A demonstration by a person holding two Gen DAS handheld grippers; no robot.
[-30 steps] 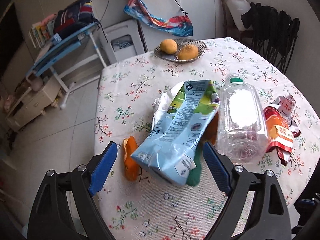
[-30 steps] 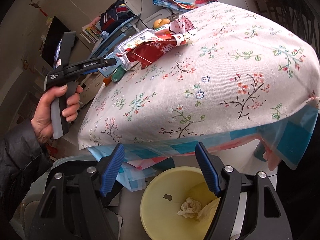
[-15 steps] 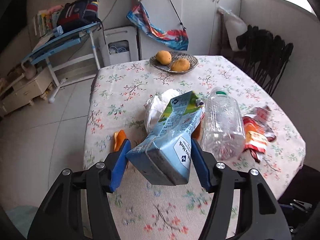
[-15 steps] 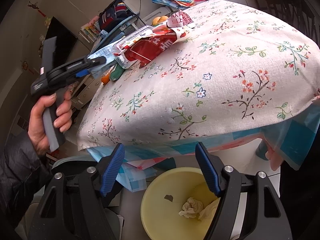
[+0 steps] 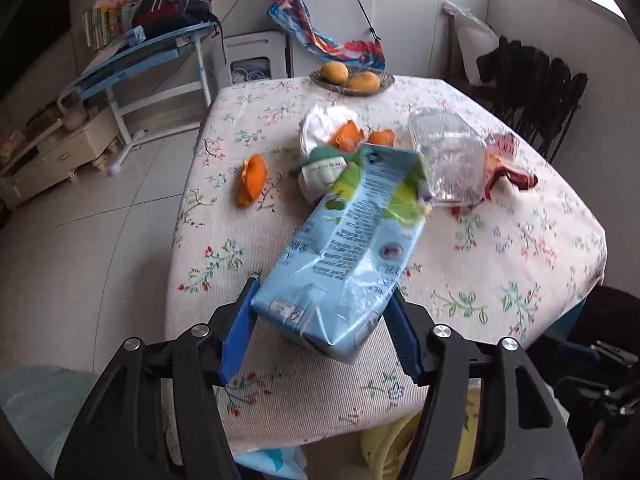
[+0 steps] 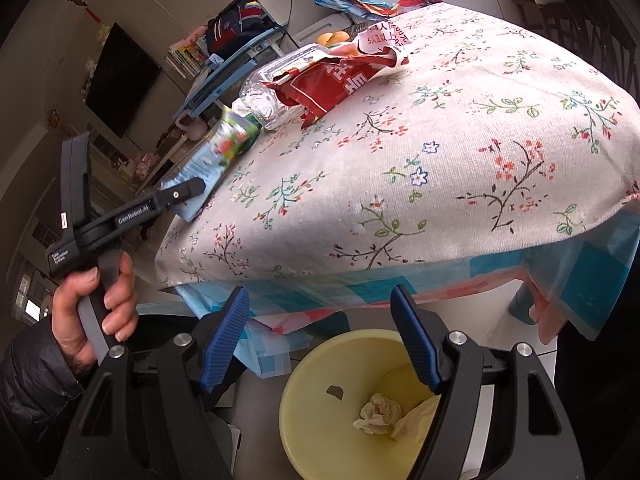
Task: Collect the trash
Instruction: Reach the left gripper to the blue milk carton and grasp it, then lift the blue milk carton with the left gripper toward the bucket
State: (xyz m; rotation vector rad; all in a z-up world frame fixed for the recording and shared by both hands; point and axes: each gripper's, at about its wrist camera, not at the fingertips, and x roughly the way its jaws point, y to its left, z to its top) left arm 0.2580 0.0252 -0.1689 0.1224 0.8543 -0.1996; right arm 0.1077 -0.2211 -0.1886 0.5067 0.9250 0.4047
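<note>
My left gripper is shut on the bottom end of a light blue and green drink carton and holds it above the near edge of the floral table. The carton and the left gripper also show in the right wrist view. On the table lie a clear plastic bottle, a red snack wrapper, orange peels, and white tissue. My right gripper is open and empty, above a yellow bin that holds crumpled tissue.
A dish of two oranges stands at the table's far edge. Black chairs stand at the right. A blue drying rack and a low cabinet stand on the floor at the left. The bin's rim shows below the table edge.
My left gripper closed on the carton, lifted it and drew it back toward the near table edge. The right gripper stayed open over the bin.
</note>
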